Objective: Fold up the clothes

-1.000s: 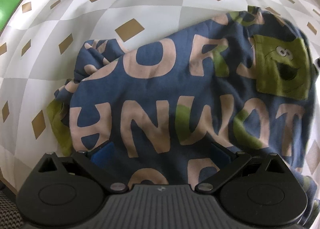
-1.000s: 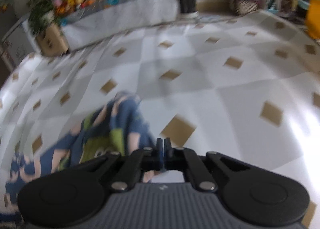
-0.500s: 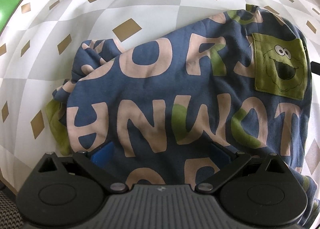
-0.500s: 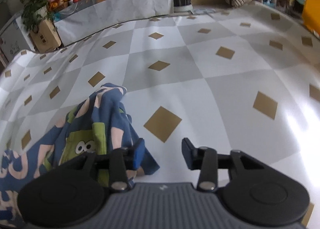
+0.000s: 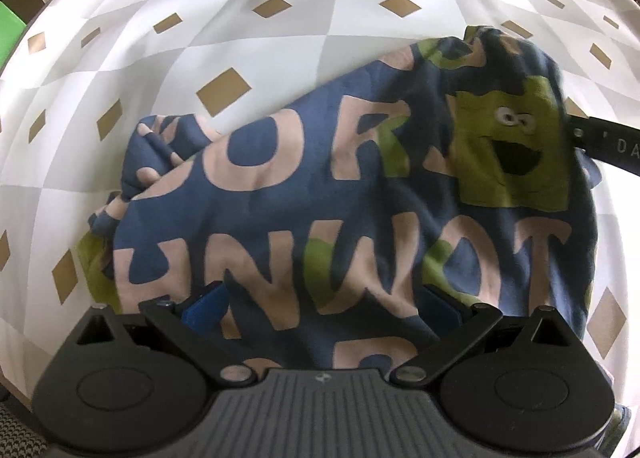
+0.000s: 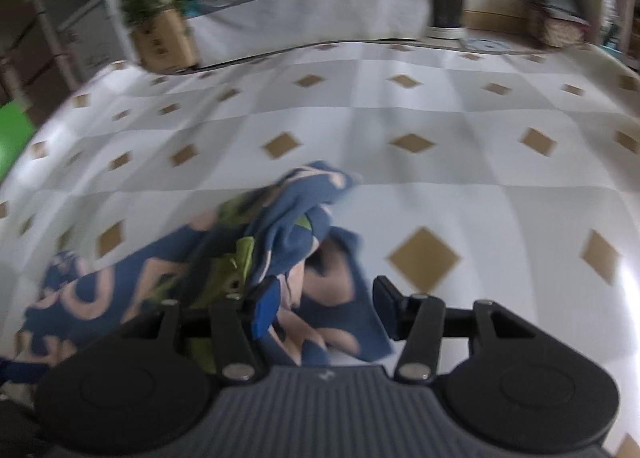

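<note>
One shirt (image 5: 320,194) lies bunched on the checked cloth (image 5: 240,30). Two grippers: left gripper (image 5: 320,300) spread wide over it; right gripper (image 6: 326,312) has just been opening, fabric loose between its jaws.

We look steeply down on a blue shirt (image 5: 320,186) printed with big pink letters and green blobs, lying rumpled on a grey-and-white checked cloth (image 5: 224,14) with tan diamonds. A green pocket (image 5: 508,146) bearing a cartoon face sits at the shirt's right. Our left gripper (image 5: 320,304) stands wide open over the near hem, shirt between its fingers. A black bar (image 5: 608,146) reaches in from the right edge.
</note>
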{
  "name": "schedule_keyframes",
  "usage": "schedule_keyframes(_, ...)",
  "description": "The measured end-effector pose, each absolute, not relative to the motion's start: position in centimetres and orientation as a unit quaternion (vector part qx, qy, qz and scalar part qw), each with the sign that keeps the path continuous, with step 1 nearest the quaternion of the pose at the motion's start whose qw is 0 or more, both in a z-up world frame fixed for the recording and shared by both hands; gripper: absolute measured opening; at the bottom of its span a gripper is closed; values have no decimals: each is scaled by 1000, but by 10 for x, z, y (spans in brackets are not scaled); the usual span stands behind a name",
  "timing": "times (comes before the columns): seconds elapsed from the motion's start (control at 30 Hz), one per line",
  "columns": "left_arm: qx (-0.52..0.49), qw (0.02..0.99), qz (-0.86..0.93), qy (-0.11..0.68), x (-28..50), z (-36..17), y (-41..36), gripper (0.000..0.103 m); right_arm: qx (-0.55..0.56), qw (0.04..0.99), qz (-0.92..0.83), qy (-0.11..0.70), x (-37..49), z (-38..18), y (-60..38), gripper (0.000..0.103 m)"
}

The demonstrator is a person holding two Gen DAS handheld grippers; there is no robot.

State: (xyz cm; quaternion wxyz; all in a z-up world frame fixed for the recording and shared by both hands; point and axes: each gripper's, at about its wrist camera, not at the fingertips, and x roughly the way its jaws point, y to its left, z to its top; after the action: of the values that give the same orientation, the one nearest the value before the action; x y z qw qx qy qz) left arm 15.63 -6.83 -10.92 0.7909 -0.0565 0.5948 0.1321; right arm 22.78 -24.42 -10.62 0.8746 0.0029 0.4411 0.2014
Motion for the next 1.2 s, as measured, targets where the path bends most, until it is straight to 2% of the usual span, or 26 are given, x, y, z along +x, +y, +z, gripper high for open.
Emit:
schedule_keyframes(0.23, -63, 785, 134, 602, 160, -116, -79, 101, -5, 855, 241, 459, 224, -115, -227, 50)
schedule_keyframes(0.63, -105, 789, 144, 588, 171, -122, -84, 101, 60, 800, 287, 524, 224, -132, -230, 52)
schedule_keyframes(0.8, -120, 786, 157, 585, 175, -131, -79, 101, 7, 820, 287, 495, 218, -118, -220, 53)
schedule_keyframes(1.2, -122, 788, 162, 582, 179, -137, -76, 103, 81, 854, 220, 465, 242, -93, -281, 54)
